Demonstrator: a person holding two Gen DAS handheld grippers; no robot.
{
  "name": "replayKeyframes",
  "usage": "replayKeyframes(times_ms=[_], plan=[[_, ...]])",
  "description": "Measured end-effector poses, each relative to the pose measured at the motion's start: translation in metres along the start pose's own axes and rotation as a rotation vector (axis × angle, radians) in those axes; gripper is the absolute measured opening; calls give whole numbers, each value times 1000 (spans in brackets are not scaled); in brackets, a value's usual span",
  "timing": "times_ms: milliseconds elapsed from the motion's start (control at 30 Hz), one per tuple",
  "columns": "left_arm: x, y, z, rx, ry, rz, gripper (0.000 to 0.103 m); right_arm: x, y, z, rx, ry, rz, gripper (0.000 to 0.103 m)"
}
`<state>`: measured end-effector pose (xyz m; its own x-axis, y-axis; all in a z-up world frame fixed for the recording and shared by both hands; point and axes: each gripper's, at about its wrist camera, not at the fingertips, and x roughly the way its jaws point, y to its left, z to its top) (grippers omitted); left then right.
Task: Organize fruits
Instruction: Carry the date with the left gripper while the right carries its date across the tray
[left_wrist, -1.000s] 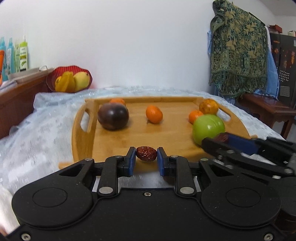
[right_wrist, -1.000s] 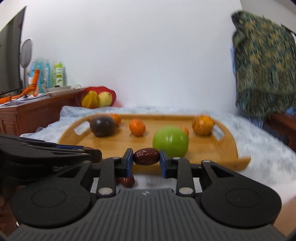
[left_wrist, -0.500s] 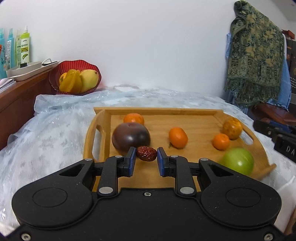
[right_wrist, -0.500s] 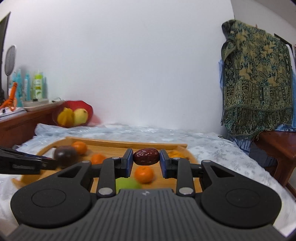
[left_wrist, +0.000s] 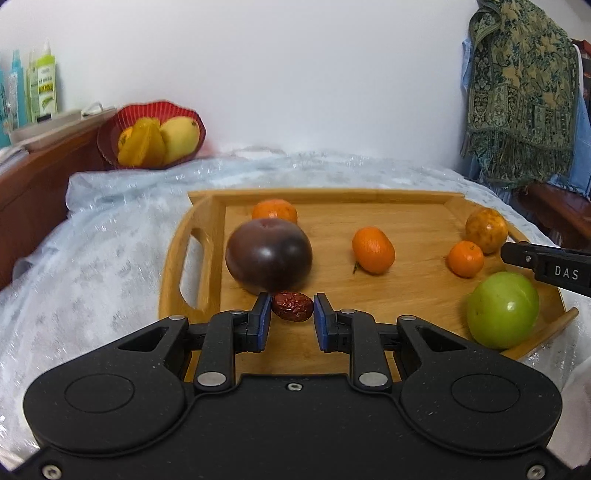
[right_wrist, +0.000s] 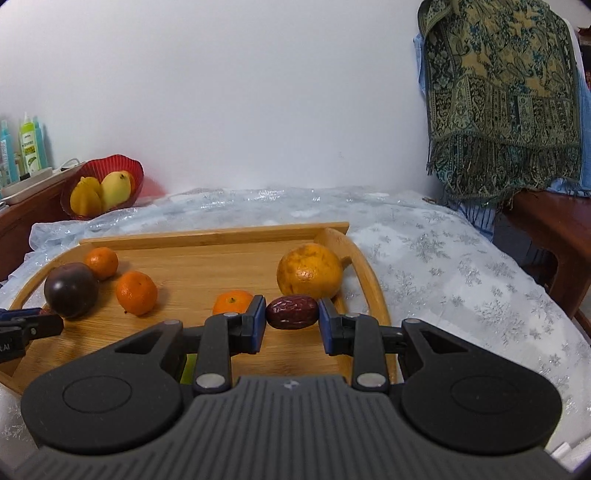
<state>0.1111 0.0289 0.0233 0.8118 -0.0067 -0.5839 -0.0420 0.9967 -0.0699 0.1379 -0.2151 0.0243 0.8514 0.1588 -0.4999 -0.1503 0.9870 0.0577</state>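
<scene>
A wooden tray lies on the covered table. My left gripper is shut on a wrinkled red date, held over the tray's near left part, just in front of a dark purple fruit. My right gripper is shut on a second red date over the tray's right part, in front of a yellow-orange fruit. Small oranges and a green apple lie on the tray.
A red bowl with yellow fruit sits at the back left beside a wooden cabinet with bottles. A patterned cloth hangs at the right over a wooden table. The right gripper's finger shows at the left view's edge.
Both grippers moved forward and down over the tray, each still holding its date. The left one now sits close to the purple fruit; the right one tilted down toward the tray's right side.
</scene>
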Motion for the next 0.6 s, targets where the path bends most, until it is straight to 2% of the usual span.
replayKeyframes(times_ms=[600], plan=[[8,4,-2,-33,27,8,23,13,-12,1,89,46,-14,35]])
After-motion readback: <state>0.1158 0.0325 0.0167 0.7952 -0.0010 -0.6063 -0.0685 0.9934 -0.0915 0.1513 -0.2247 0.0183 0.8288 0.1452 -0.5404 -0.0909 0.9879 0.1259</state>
